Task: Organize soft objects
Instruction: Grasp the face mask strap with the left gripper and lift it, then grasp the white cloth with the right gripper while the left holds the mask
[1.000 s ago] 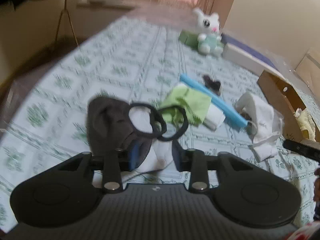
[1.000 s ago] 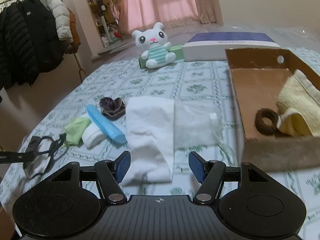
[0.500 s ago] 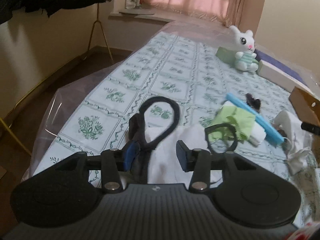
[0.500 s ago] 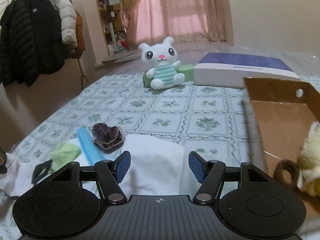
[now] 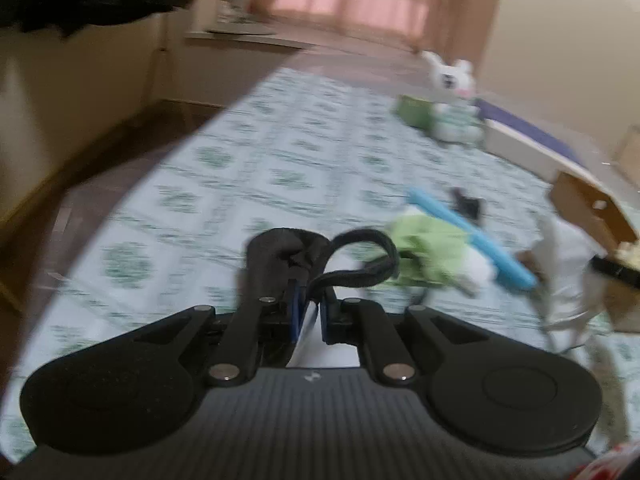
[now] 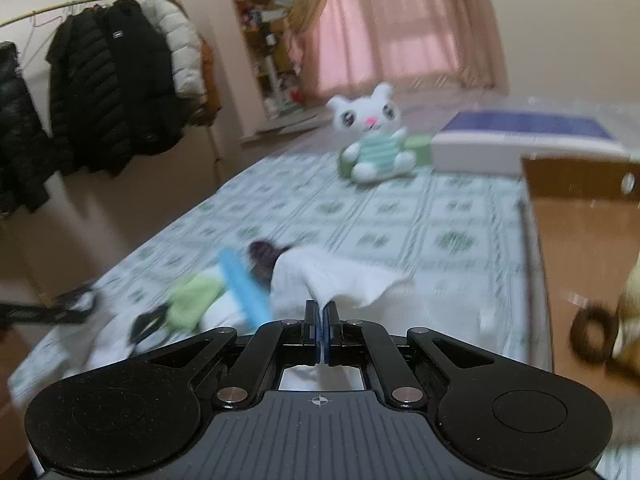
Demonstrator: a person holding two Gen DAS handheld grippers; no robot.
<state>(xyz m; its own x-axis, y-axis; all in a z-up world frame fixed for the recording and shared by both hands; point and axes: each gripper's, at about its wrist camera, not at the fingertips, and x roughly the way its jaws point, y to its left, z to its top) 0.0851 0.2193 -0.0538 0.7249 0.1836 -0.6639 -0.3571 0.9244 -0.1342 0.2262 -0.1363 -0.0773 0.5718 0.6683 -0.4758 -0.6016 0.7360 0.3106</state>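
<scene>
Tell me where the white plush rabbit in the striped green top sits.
Right wrist view: the white plush rabbit sits at the bed's far end, against a small green box, left of the flat white-and-purple box.

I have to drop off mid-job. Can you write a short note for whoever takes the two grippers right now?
Left gripper: jaws closing on the black mask, with its strap loop and some white fabric between them.
Right gripper: shut on a fold of the white cloth.
On the bed: green cloth, blue stick, dark scrunchie, plush rabbit.
Done: a yellow towel and a brown hair tie lie in the cardboard box.
Left: box the mask and white cloth, then the rest.
</scene>
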